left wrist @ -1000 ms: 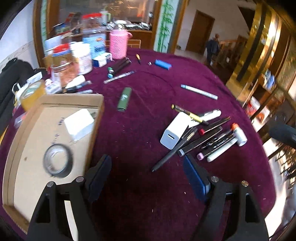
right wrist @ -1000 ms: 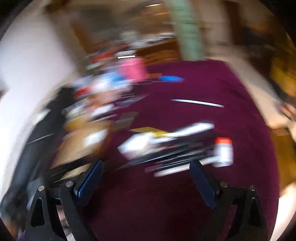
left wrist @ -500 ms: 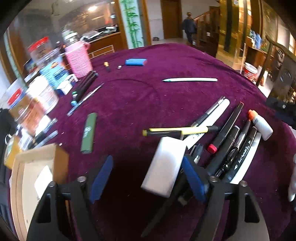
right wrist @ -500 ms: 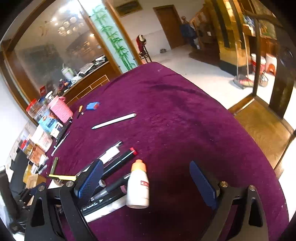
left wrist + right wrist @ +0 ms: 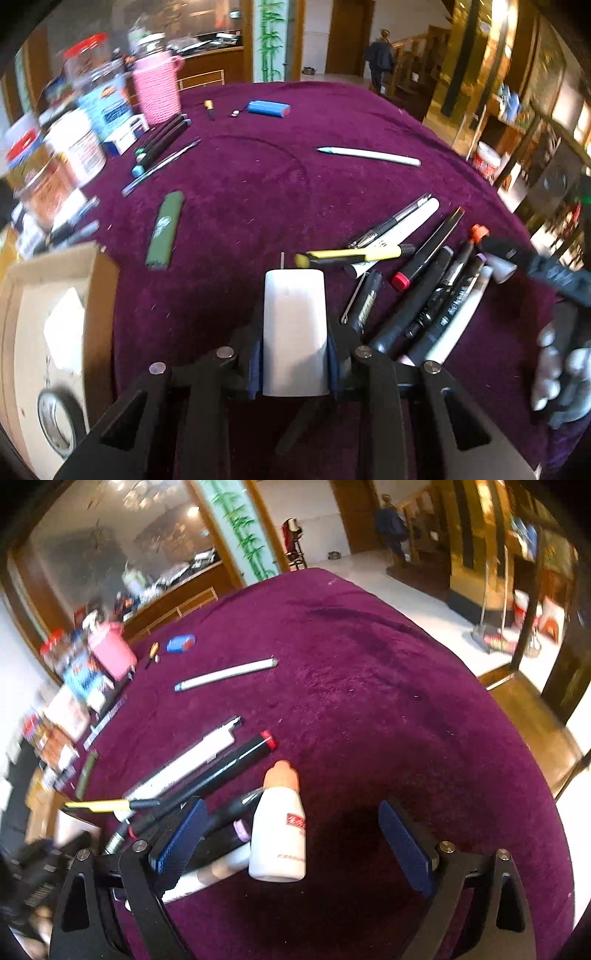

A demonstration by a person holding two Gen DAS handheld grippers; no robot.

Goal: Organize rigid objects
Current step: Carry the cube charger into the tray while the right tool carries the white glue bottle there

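Our left tool (image 5: pixel 294 354) is closing its jaws on the white charger block (image 5: pixel 294 325), whose sides appear to meet both blue pads, on the purple worktop (image 5: pixel 258 192) just beside the heap of pens (image 5: pixel 424 295). Our right tool (image 5: pixel 291 842) stands wide open and grips nothing, with the white glue bottle (image 5: pixel 280 830) lying between its fingers nearer the left one. At far left, somewhat blurred, sits the cardboard box (image 5: pixel 22 295), seemingly holding a tape roll (image 5: pixel 55 424).
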